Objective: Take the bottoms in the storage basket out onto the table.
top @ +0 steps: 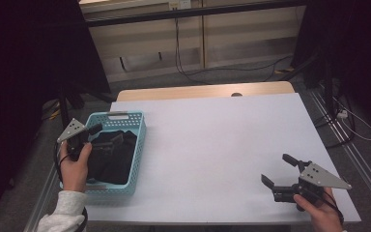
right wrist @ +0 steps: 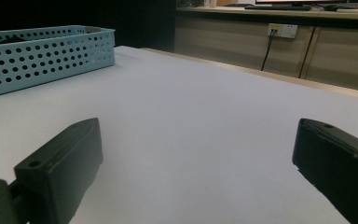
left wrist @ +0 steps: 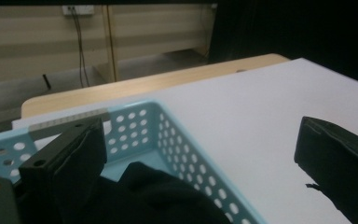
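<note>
On the white table (top: 212,145), at its left edge, stands the blue basket (top: 137,145) holding black cloth (top: 113,157), soft, light and limp by its folds. My left gripper (top: 88,133) hovers over it, jaws spread; I would pinch a raised fold. My right gripper (top: 279,170) rests well apart, jaws likewise spread.

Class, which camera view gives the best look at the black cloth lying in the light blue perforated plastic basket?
The high view: it looks down into the light blue perforated plastic basket and shows the crumpled black cloth whole. The left gripper view catches one near fold between its jaws. The right gripper view shows the basket's outer wall.
</note>
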The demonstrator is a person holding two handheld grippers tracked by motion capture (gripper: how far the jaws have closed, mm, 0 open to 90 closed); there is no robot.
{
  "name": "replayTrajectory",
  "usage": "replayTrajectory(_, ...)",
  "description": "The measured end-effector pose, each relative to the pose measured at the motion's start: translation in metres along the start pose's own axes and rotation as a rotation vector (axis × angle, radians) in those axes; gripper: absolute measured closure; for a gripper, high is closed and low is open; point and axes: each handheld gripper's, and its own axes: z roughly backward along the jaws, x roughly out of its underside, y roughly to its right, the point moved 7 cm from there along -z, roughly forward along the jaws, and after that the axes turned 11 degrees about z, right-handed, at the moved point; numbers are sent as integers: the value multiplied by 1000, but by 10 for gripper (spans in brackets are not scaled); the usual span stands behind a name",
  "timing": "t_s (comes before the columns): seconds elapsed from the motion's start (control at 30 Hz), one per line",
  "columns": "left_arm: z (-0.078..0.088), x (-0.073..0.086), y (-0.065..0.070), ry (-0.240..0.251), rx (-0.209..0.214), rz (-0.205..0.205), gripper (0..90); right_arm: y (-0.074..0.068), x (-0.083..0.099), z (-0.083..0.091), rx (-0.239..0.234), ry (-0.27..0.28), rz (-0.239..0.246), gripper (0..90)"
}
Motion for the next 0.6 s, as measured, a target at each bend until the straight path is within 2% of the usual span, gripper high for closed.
replayTrajectory(0.23,-11,5,-16,-41,-20,33,25,0,0,0,-4,-1,2,8)
replayTrajectory(0.47,-17,4,-22,-67,-25,26,25,0,0,0,-3,-2,4,8)
replayTrajectory(0.6,-23,8,-27,-99,-44,23,25,0,0,0,-4,-2,3,8)
